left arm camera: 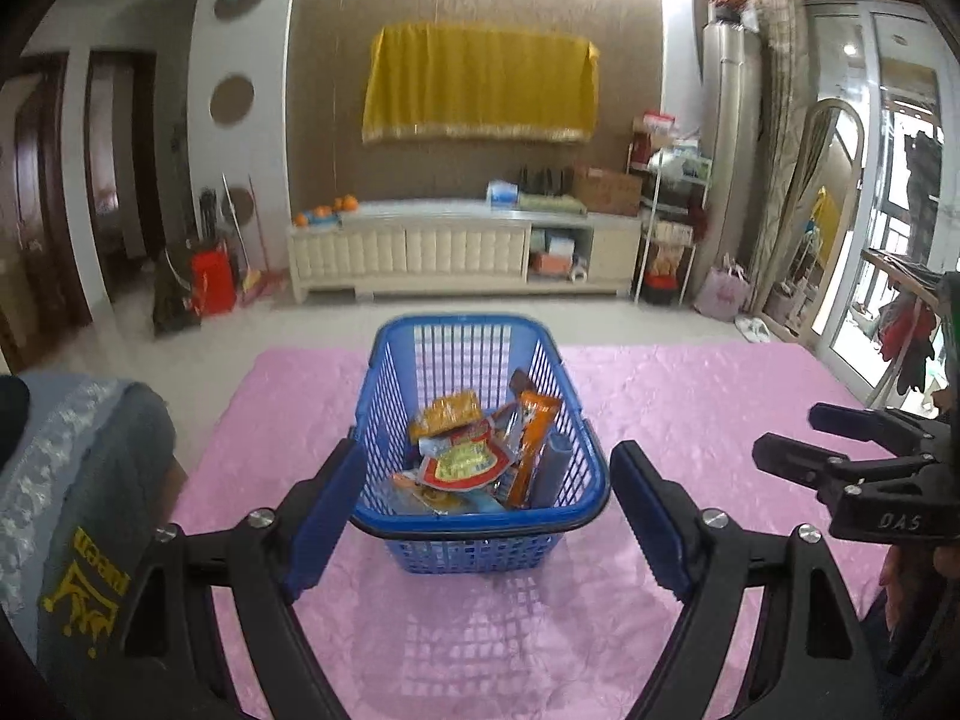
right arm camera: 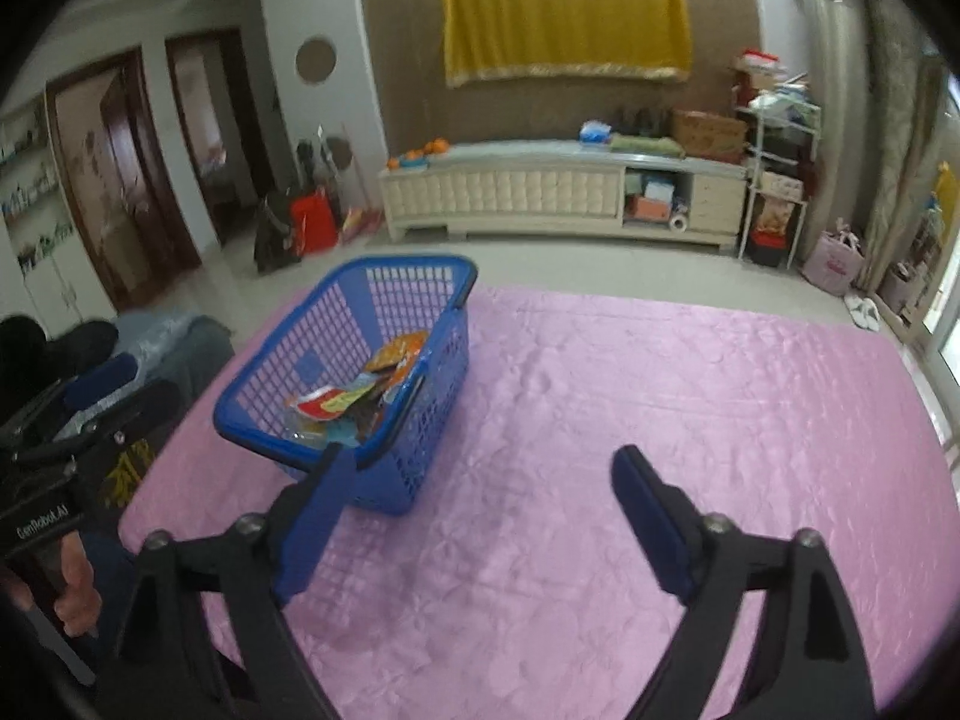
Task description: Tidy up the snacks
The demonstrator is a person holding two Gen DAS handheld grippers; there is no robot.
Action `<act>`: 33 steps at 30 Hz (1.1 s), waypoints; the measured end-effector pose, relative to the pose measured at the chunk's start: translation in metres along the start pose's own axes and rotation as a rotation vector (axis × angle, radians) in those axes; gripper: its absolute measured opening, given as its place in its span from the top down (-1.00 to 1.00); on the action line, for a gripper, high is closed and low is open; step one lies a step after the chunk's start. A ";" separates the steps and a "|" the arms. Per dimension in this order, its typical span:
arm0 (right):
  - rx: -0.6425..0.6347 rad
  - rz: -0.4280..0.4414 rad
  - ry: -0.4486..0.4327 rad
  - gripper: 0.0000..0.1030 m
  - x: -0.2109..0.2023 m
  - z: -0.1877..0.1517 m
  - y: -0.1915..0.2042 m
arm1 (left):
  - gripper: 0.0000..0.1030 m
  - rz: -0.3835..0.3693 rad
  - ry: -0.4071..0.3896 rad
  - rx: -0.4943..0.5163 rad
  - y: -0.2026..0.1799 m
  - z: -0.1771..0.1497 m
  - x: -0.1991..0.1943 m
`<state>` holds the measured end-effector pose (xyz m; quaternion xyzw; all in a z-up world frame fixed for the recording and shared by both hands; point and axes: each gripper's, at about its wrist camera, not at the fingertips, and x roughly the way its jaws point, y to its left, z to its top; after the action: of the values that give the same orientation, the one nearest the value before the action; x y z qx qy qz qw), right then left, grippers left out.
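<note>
Both tongs stand open and hold nothing: left gripper (left arm camera: 480,516) with its jaws either side of the basket (left arm camera: 480,531) front, not touching it; right gripper (right arm camera: 474,516) over bare pink cloth (right arm camera: 660,390), beside the basket; snacks (left arm camera: 468,456) lie heaped inside the blue basket, none seen loose on the cloth; gathering looks done or nearly so; next move likely calls for checking for strays, or taking the basket by its rim; beyond, a cabinet (left arm camera: 420,246) against the wall
</note>
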<state>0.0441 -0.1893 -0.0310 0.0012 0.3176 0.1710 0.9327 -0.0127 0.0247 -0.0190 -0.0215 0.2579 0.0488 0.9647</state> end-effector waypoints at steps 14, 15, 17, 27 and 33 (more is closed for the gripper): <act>-0.015 -0.064 -0.237 -1.00 -0.103 -0.034 0.023 | -1.00 0.029 -0.156 0.024 -0.029 -0.020 -0.085; -0.012 -0.054 -0.253 -1.00 -0.111 -0.037 0.026 | -1.00 0.034 -0.164 0.023 -0.029 -0.021 -0.089; -0.010 -0.058 -0.270 -1.00 -0.121 -0.042 0.030 | -1.00 0.027 -0.167 0.021 -0.031 -0.025 -0.098; -0.008 -0.093 -0.285 -1.00 -0.137 -0.058 0.035 | -1.00 -0.026 -0.176 0.041 -0.042 -0.034 -0.121; -0.007 -0.081 -0.294 -1.00 -0.141 -0.059 0.034 | -1.00 -0.023 -0.184 0.029 -0.043 -0.033 -0.123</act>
<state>-0.1058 -0.2086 0.0087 0.0100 0.1769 0.1322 0.9752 -0.1304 -0.0306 0.0150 -0.0058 0.1687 0.0359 0.9850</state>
